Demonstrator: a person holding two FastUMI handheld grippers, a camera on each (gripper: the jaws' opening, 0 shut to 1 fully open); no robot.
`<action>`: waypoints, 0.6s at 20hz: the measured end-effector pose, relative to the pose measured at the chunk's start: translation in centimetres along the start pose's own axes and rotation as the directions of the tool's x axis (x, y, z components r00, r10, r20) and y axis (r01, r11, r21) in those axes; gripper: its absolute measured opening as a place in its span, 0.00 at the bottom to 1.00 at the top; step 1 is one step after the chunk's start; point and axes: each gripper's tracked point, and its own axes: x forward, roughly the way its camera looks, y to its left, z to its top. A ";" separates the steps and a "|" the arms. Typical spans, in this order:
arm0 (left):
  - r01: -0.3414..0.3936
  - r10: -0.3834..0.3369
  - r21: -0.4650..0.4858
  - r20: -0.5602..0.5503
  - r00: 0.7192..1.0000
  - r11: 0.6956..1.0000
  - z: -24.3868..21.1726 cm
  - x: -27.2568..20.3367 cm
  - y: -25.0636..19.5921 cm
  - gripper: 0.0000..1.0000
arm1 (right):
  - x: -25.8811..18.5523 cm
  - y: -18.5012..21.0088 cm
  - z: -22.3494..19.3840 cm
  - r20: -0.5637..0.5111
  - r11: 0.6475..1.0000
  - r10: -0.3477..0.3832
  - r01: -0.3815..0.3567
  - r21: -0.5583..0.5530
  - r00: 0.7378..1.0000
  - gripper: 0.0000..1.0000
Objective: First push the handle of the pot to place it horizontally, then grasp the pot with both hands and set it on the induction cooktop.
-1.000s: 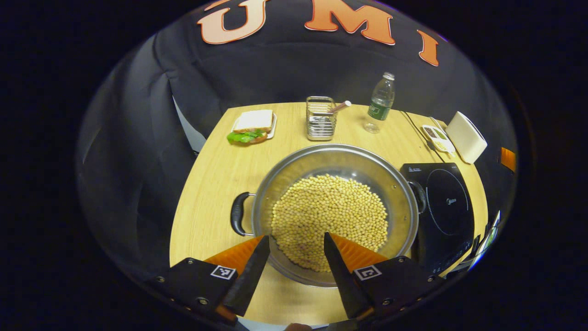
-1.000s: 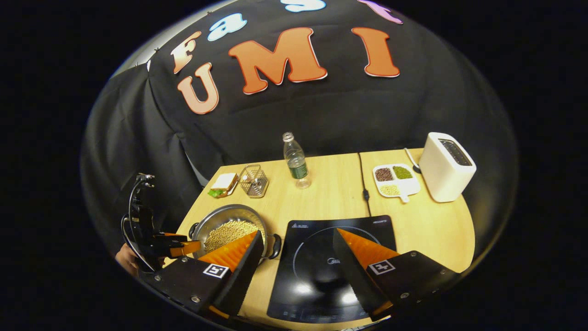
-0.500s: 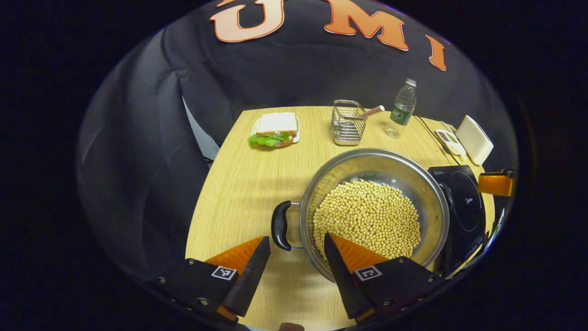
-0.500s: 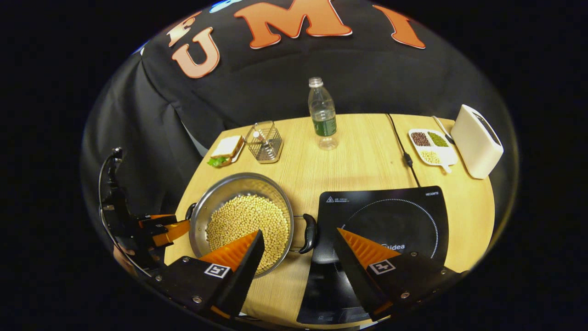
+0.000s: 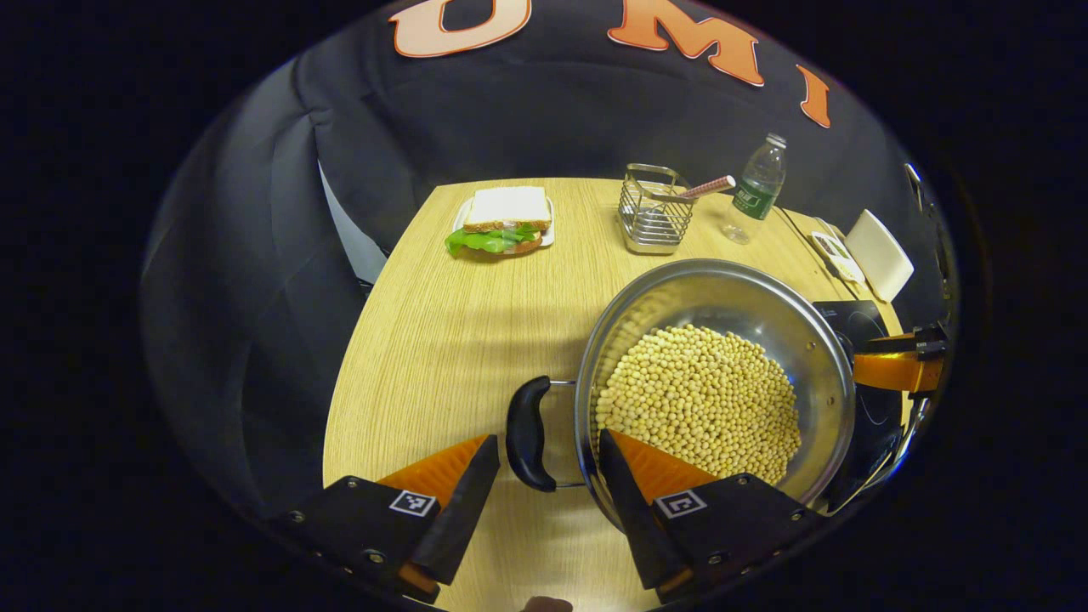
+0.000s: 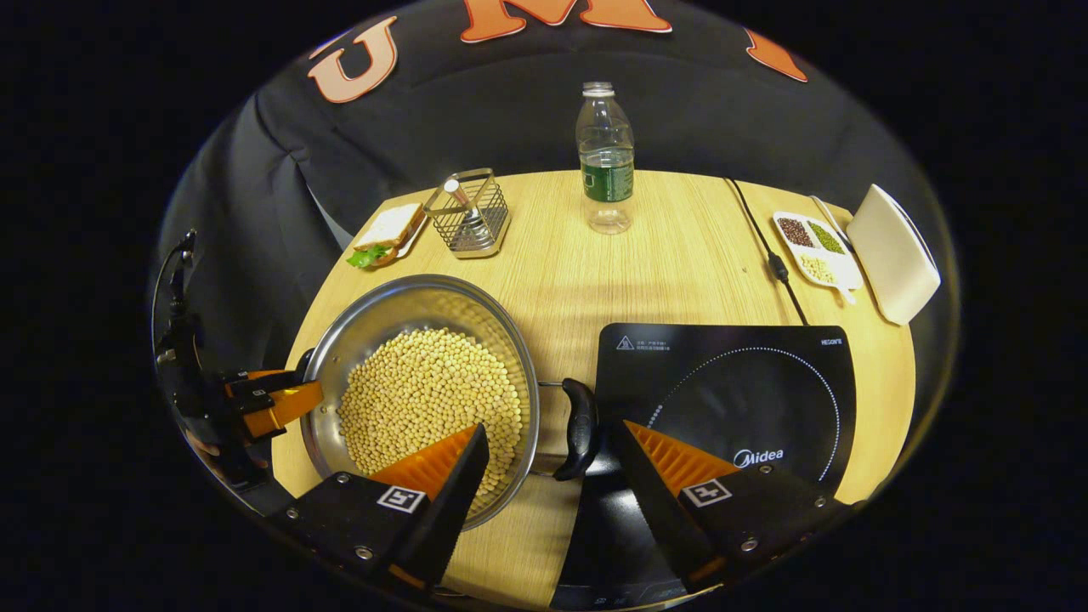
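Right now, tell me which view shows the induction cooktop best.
The right gripper view: the induction cooktop lies there nearly whole, its ring marking plain, beside the pot. In the left gripper view, only a dark sliver of it shows behind the pot's far rim.

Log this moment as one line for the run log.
left gripper: open, at pot handle | right gripper: open, at other handle | pot: on table, beside cooktop

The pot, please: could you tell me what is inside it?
The pot holds a bed of pale round beans. They cover most of its floor, so anything beneath them is hidden, and the left gripper's finger covers the near edge.
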 end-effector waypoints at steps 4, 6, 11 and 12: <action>-0.005 0.005 -0.014 0.001 1.000 1.000 -0.2 0.4 0.3 0.79 | 1.6 0.5 -0.4 -0.024 1.000 0.002 -0.002 -0.001 1.000 0.90; -0.005 0.005 -0.017 0.000 1.000 1.000 -0.3 0.5 0.4 0.80 | 2.4 0.5 -0.8 -0.040 1.000 0.002 -0.001 0.005 0.999 0.89; -0.022 0.022 -0.009 0.002 1.000 1.000 0.2 0.7 0.6 0.79 | 2.9 0.0 -0.7 -0.026 0.998 0.054 -0.055 -0.033 0.998 0.73; -0.031 0.031 -0.005 -0.002 1.000 1.000 0.2 0.6 0.9 0.79 | 3.2 -0.3 -0.7 -0.026 0.998 0.052 -0.053 -0.030 0.998 0.71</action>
